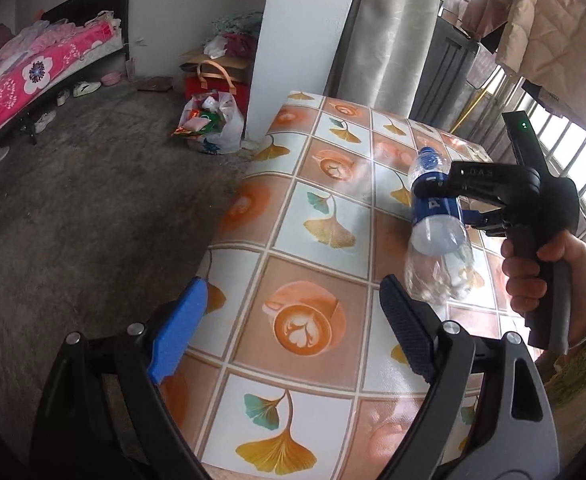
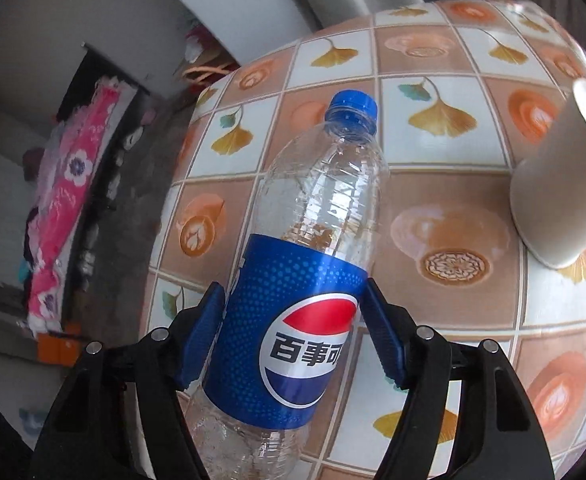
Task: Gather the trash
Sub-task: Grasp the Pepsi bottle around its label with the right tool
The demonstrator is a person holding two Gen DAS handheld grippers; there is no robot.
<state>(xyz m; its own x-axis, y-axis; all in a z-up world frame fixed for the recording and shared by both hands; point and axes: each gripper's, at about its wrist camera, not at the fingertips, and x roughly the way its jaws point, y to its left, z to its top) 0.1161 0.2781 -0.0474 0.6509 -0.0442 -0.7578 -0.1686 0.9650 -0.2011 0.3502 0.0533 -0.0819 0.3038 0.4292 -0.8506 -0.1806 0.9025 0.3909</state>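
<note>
Blue-padded jaws of the left gripper (image 1: 289,328) are standing wide apart low in the left wrist view, with nothing between them, hanging over the near part of the patterned table (image 1: 313,208). Further left on the floor, a white plastic bag (image 1: 213,124) stuffed with wrappers is sitting beside the pillar, well apart from the table; it looks like the likely place for trash, though that is a judgement.

Moving right, the right gripper (image 2: 293,332) is clasping an empty clear bottle (image 2: 313,264) across its blue label, a pad pressing on each side. The bottle's long axis is running straight ahead along the fingers, blue cap (image 2: 353,110) pointing away from the claw, base toward the handle. From the left wrist view the bottle (image 1: 433,216) is hanging above the tabletop, tilted, with a hand (image 1: 549,280) gripping the handle.

At far right, a white cup (image 2: 561,200) is resting on the table, apart from the bottle.

The right hand is therefore the one carrying the trash, and the bag lies off to the left of it.
</note>
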